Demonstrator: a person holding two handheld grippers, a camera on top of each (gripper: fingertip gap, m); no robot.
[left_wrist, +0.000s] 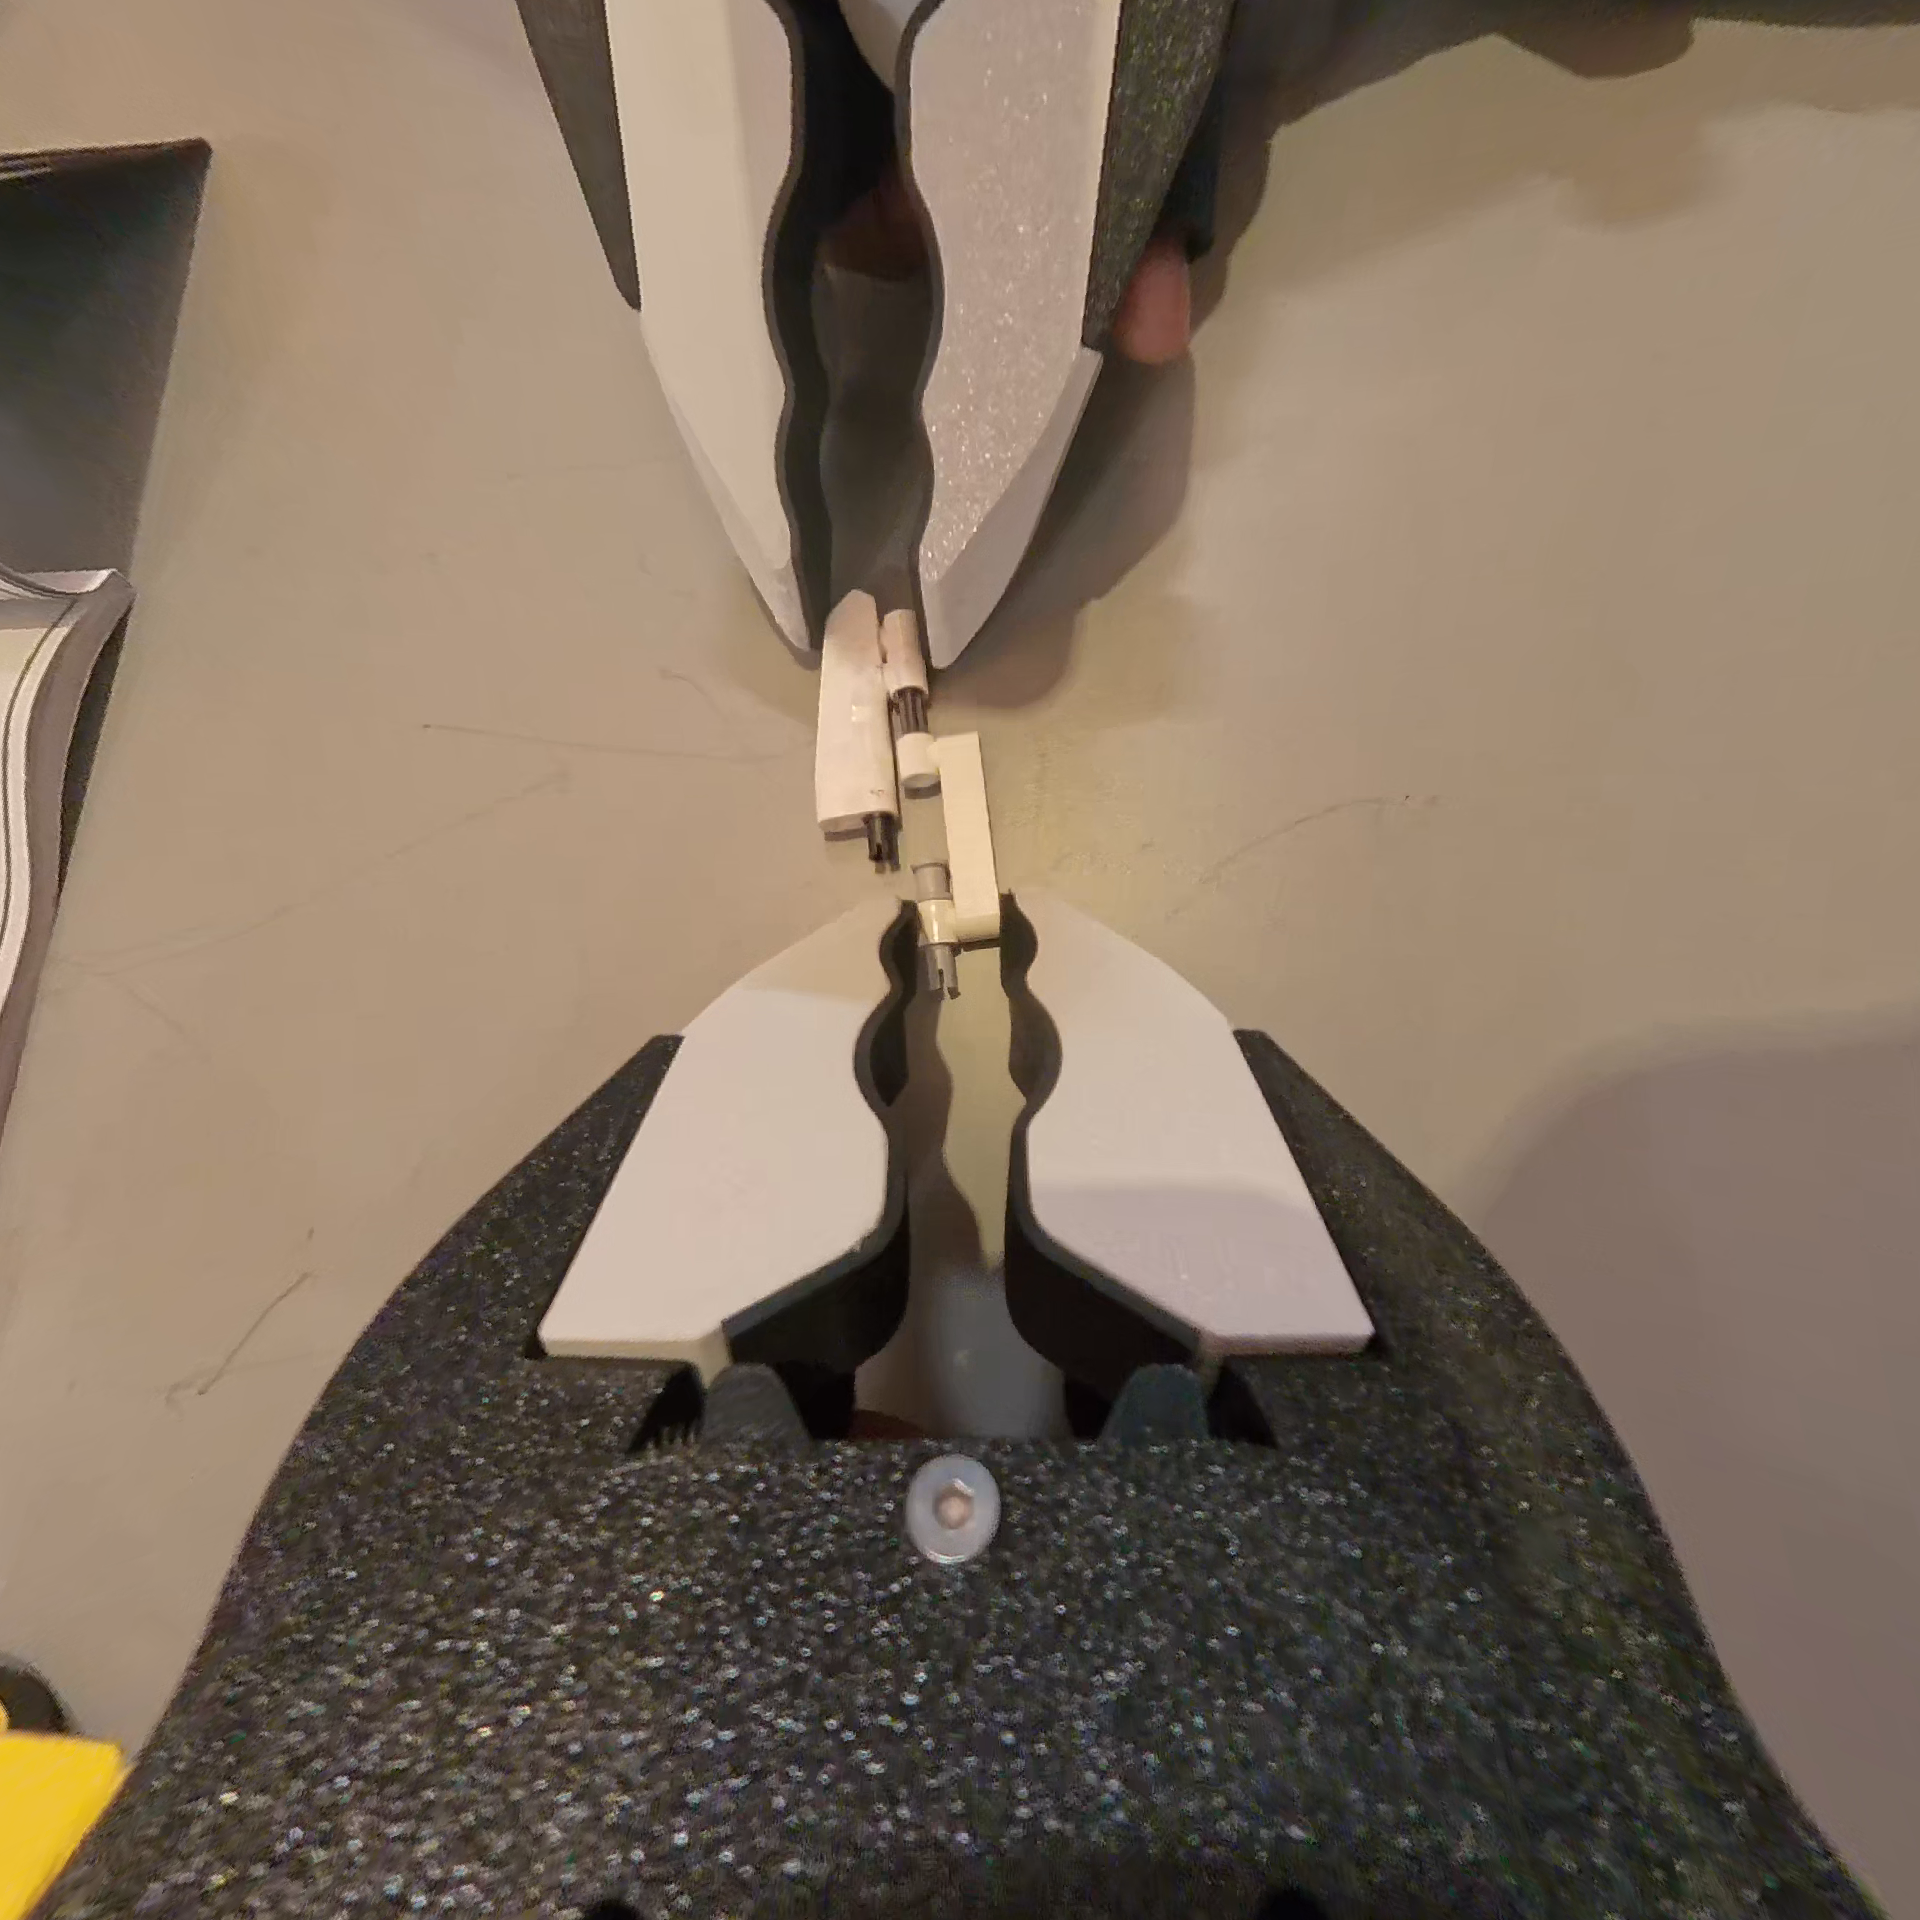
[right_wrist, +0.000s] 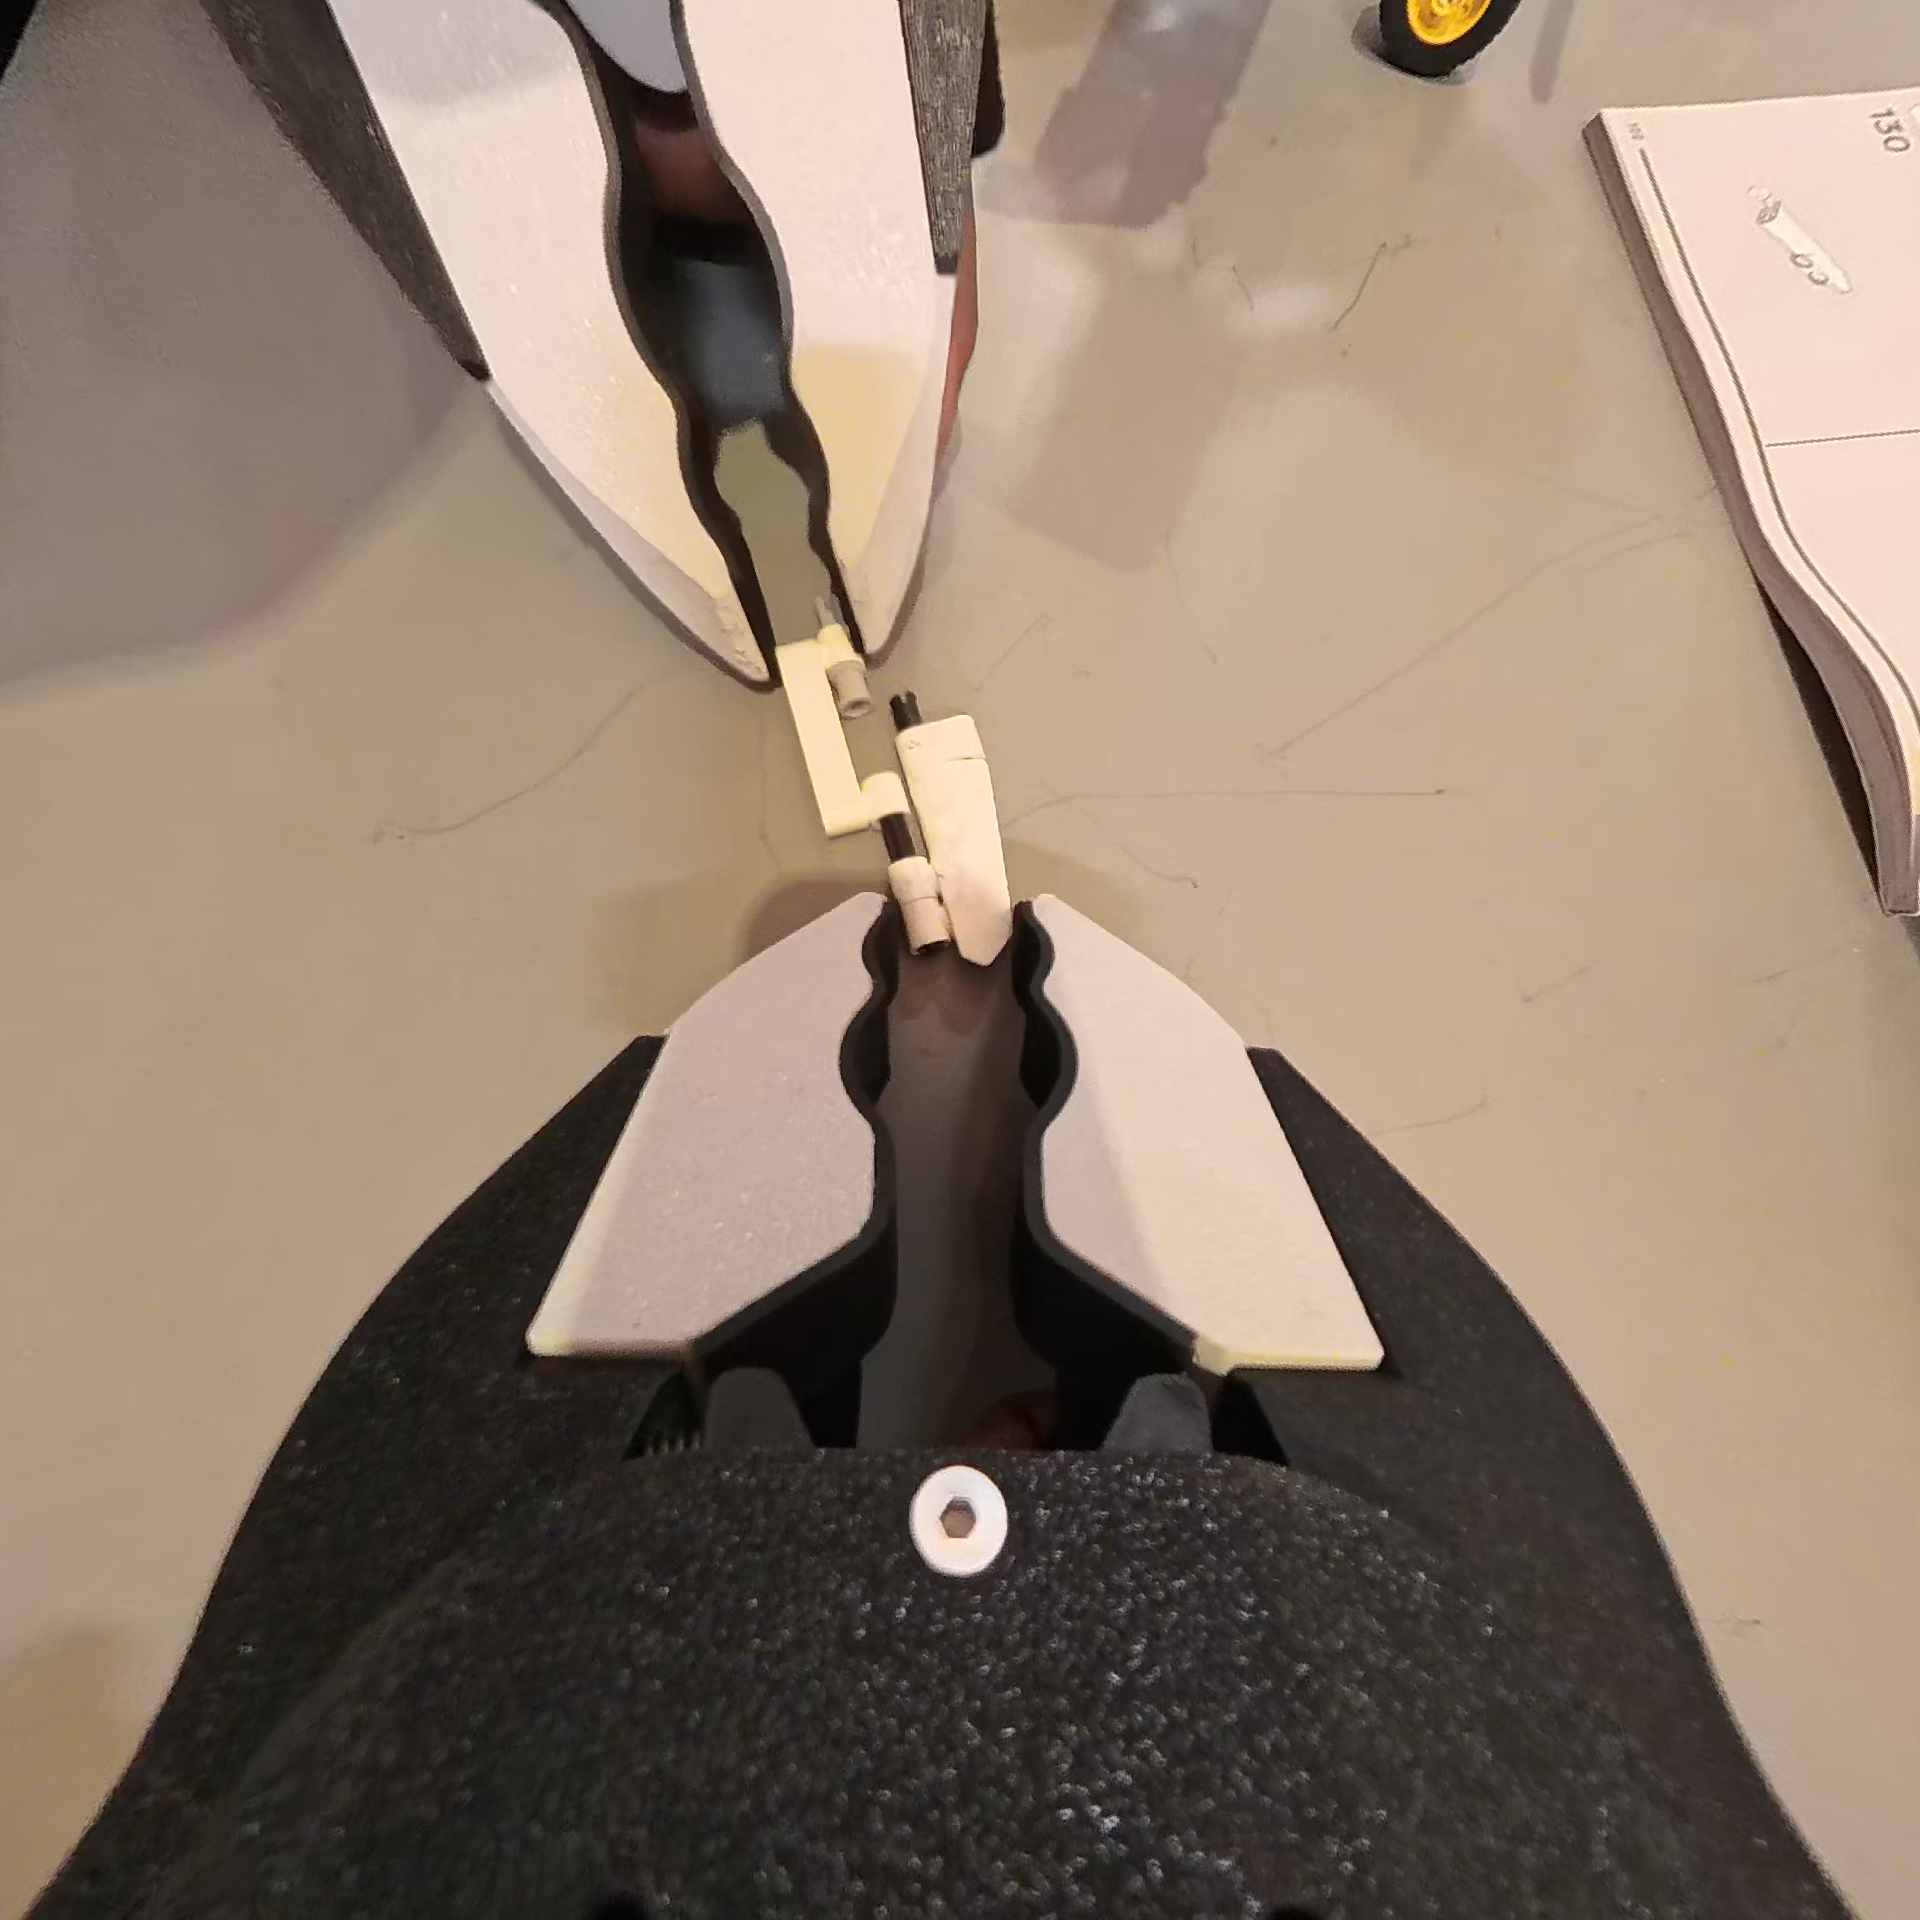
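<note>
Above the counter, the left claw grips a cream beam; the right claw clamps a white beam, joined by a black axle.

left gripper apparently pinches a cream beam; right gripper opposite grips a white beam.

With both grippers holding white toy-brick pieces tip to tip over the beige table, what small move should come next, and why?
Probably ease the right gripper forward along the black axle. Its white tapered beam already shares that axle with the cream flat beam in the left gripper, yet bare axle shows between the white sleeves, so the pieces look not fully seated.
</note>
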